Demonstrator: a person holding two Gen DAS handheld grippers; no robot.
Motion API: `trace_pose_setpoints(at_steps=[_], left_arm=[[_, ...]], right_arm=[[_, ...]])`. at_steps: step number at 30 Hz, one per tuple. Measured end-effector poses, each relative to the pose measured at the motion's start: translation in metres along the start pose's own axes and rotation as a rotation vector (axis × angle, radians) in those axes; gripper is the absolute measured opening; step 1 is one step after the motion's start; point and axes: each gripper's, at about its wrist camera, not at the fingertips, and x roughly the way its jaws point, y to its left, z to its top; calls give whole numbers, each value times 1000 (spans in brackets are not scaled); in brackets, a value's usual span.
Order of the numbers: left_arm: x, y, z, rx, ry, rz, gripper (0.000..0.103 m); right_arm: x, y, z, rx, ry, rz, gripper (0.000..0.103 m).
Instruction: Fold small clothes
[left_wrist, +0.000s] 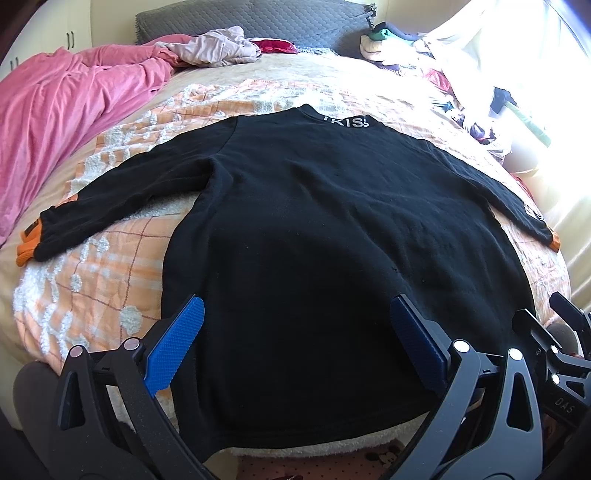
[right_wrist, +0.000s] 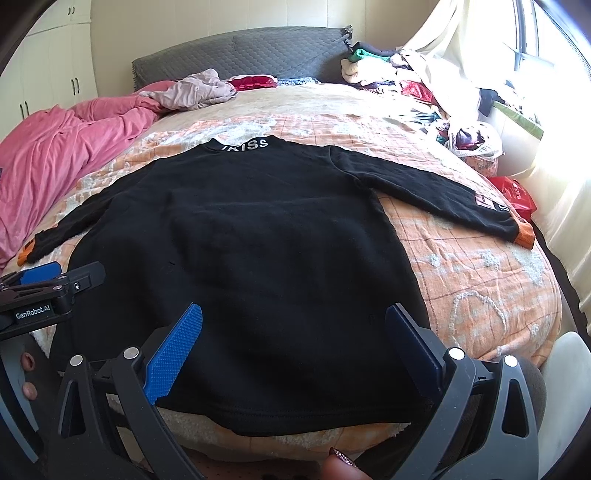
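Spread flat on the bed (left_wrist: 110, 236), back up, collar far: black sweater (left_wrist: 295, 221). Probably soft, light, limp, a little grippy; likely to sag if lifted at one point. Left sleeve cuff (left_wrist: 27, 247) best pinched first, then hem corners, then right cuff (right_wrist: 524, 234). Left tool (left_wrist: 295, 343) apart, empty. Right tool (right_wrist: 293, 345) apart, empty.

Home bedroom: big bed (right_wrist: 480, 280) w/ orange-white checked cover, grey quilted headboard (right_wrist: 240, 51) at far end, pink duvet (right_wrist: 55, 155) bunched along left edge, heap of mixed clothes (right_wrist: 399, 70) at far right corner, white wardrobe doors (right_wrist: 48, 74) at left, sunlit window (right_wrist: 535, 37) w/ curtain at right.
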Motion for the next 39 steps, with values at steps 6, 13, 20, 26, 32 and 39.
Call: trace_pose_setpoints(at_steps=[6, 13, 20, 26, 32, 39], left_arm=[[0, 0, 0, 1, 0, -2, 95], [-1, 1, 0, 0, -2, 0, 95], [-2, 1, 1, 0, -2, -1, 95], [-2, 2, 2, -1, -1, -1, 95], [4, -2, 12, 2, 1, 0, 95], [22, -11, 28, 3, 9, 8, 95]], right_arm=[[0, 1, 1, 0, 0, 2, 99], [-1, 1, 1, 0, -4, 1, 99], [-1, 0, 2, 9, -5, 2, 99], [2, -5, 5, 20, -7, -7, 99], [11, -16, 18, 40, -6, -30, 99], [23, -37, 39, 92, -9, -58, 99]])
